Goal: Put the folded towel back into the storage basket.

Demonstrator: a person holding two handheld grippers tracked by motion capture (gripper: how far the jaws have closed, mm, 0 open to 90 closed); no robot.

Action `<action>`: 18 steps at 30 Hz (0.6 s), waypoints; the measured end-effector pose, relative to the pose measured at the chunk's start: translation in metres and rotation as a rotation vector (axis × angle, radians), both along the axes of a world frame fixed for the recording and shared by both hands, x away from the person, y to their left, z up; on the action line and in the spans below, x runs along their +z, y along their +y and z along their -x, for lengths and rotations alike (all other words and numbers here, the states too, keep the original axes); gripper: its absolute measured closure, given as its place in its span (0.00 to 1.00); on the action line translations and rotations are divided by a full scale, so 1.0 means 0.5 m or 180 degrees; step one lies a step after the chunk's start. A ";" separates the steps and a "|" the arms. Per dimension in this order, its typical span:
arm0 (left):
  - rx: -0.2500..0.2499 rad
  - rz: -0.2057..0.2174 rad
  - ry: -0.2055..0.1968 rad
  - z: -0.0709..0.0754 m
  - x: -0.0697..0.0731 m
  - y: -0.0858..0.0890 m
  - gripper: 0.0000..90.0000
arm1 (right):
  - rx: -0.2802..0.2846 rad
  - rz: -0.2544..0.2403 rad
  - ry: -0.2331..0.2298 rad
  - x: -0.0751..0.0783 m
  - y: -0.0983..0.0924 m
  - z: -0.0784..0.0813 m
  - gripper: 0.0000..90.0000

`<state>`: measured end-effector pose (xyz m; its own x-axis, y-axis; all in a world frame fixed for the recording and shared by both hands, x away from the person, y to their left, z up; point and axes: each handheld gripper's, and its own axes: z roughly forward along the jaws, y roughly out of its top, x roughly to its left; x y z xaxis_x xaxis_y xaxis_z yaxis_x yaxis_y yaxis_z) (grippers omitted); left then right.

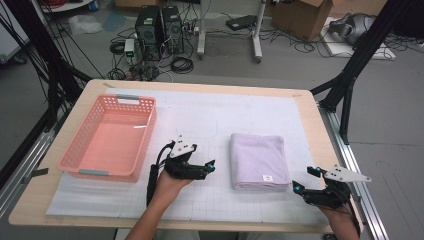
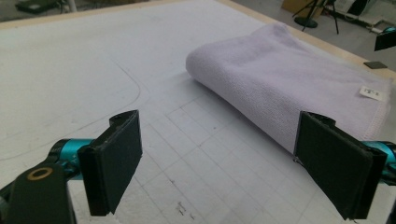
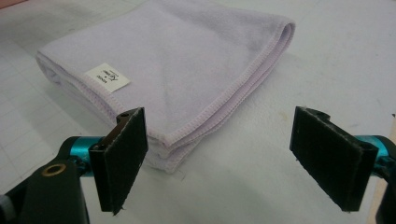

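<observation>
From the high view: a folded lilac towel (image 1: 259, 161) lying flat on the white gridded mat (image 1: 210, 120), right of the table's middle, small white label (image 1: 267, 178) at its near right corner. Left gripper (image 1: 209, 167) just to the towel's left, tips aimed at it but apart from it; right gripper (image 1: 304, 181) just beside the towel's near right corner. Jaw spread hard to judge here, both being small and dark against the hands; forearms cut off at the bottom edge. Pink basket (image 1: 107, 137) at the left of the mat, well apart from the towel, inside bare save for a thin pale streak too small to make out. Floor beyond the table cluttered with cables and two black computer towers (image 1: 160, 30), details blurred. From the left gripper view: jaws standing wide, nothing between the pads but bare mat; towel (image 2: 289, 88) ahead and to the right, its rounded fold facing the camera, its near end hidden behind the right-hand pad (image 2: 334, 165); label (image 2: 372, 93) visible, print unreadable. From the right gripper view: jaws likewise wide and holding nothing; towel (image 3: 173, 70) close ahead, stacked hemmed edges plain at the near corner, part of that corner hidden behind the left-hand pad (image 3: 122, 156); label (image 3: 107, 77) larger here, its lettering still too blurred to read.
</observation>
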<state>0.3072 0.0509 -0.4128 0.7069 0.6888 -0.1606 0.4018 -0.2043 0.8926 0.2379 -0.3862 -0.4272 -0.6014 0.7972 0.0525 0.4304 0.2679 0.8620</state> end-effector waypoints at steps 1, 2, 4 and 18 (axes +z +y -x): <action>0.0014 -0.0012 0.0041 -0.005 0.001 -0.005 0.18 | 0.0000 0.0001 0.0003 0.000 0.000 0.000 0.20; 0.0036 0.0001 0.0063 -0.009 0.001 -0.009 0.18 | -0.0005 0.0000 0.0014 0.000 0.000 0.000 0.20; 0.0012 -0.0014 0.0108 -0.018 0.003 -0.020 0.18 | -0.0004 0.0006 0.0009 0.000 -0.001 -0.001 0.20; -0.0221 0.0018 0.0420 -0.068 -0.018 -0.116 0.22 | -0.0004 0.0015 0.0016 -0.002 -0.001 -0.003 0.20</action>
